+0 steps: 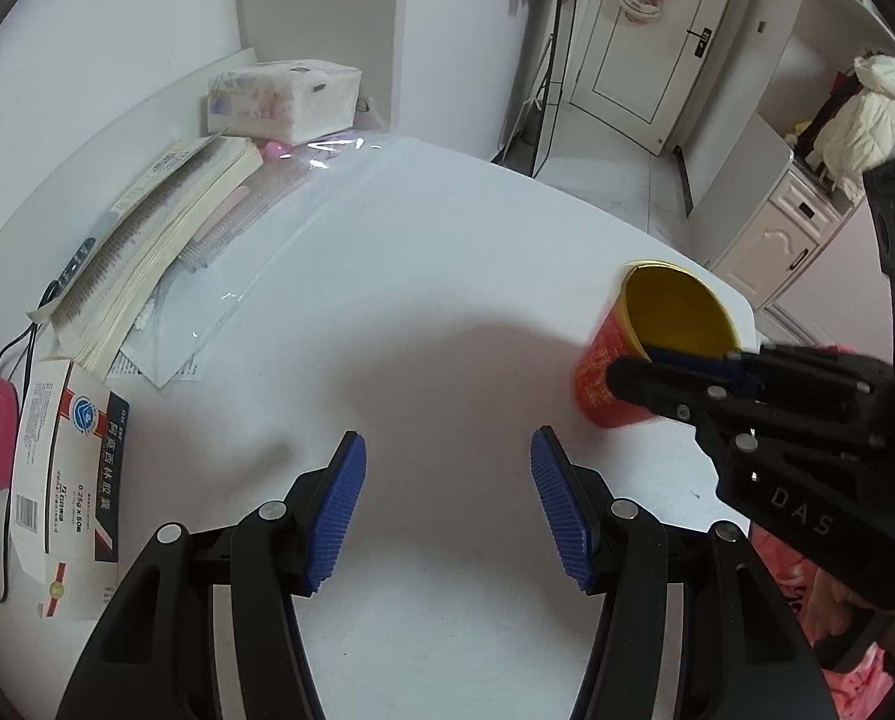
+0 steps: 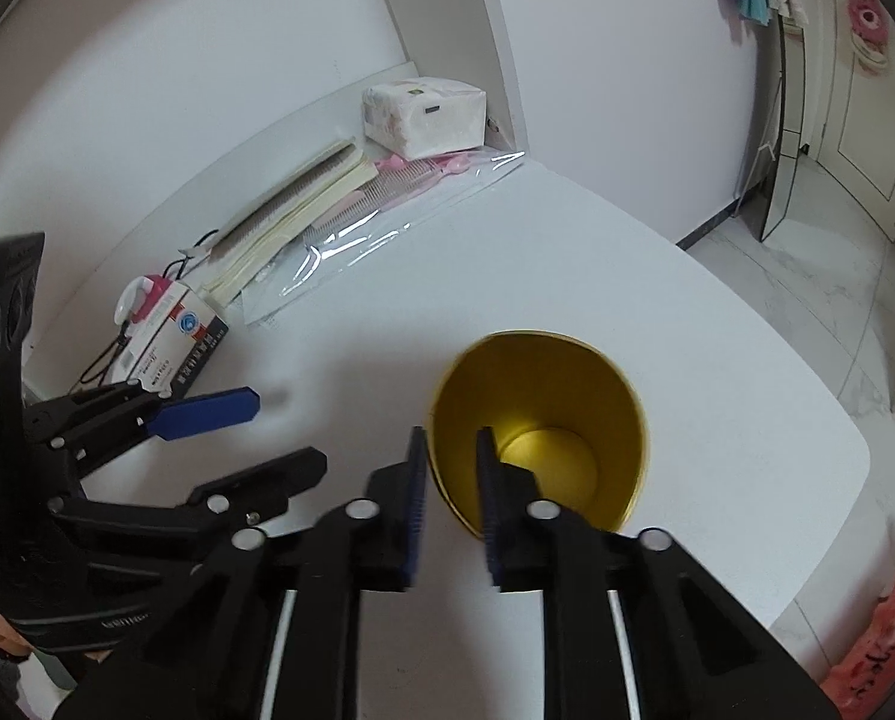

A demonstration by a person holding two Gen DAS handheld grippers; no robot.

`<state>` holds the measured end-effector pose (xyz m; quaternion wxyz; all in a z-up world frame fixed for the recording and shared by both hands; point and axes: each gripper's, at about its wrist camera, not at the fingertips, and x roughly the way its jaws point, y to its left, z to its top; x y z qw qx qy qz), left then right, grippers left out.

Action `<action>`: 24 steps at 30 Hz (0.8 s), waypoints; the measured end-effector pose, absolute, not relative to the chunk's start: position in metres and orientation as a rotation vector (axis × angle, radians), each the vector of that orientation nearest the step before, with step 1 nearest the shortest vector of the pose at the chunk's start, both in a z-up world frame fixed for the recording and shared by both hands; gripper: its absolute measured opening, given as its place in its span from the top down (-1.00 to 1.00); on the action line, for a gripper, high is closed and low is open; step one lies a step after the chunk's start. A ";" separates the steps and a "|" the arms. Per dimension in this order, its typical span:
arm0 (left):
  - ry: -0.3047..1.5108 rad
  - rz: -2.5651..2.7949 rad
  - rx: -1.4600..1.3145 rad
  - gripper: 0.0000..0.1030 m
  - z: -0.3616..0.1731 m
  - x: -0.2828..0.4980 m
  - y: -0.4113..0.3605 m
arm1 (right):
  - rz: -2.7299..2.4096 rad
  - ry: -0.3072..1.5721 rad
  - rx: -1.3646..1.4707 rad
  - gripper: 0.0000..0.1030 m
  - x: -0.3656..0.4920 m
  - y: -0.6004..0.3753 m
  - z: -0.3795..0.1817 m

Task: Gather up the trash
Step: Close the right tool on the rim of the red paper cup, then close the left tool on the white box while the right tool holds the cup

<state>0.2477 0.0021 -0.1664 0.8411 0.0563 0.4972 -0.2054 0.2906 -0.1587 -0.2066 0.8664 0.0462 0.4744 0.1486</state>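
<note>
One finger inside and one outside, the right hand-held gripper [image 2: 450, 495] pinches the tilted paper cup's [image 2: 537, 426] wall above the bench [image 2: 717, 360], probably for binning, while the left hand-held gripper [image 1: 447, 501] hangs spread, empty.

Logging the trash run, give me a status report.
Right gripper pinching the red cup wall, one finger inside. Left gripper open, holding nothing. White table ahead, nothing blocking.
</note>
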 end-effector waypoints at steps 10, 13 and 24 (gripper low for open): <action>1.020 -0.414 0.101 -0.14 -0.153 0.244 0.019 | 0.352 0.948 0.153 0.92 0.284 -0.149 -0.191; 1.004 -0.391 0.093 -0.14 -0.145 0.244 0.033 | 0.388 0.928 0.134 0.92 0.282 -0.130 -0.184; 0.944 -0.263 0.067 -0.14 -0.117 0.241 0.107 | 0.516 0.899 0.109 0.92 0.289 -0.055 -0.164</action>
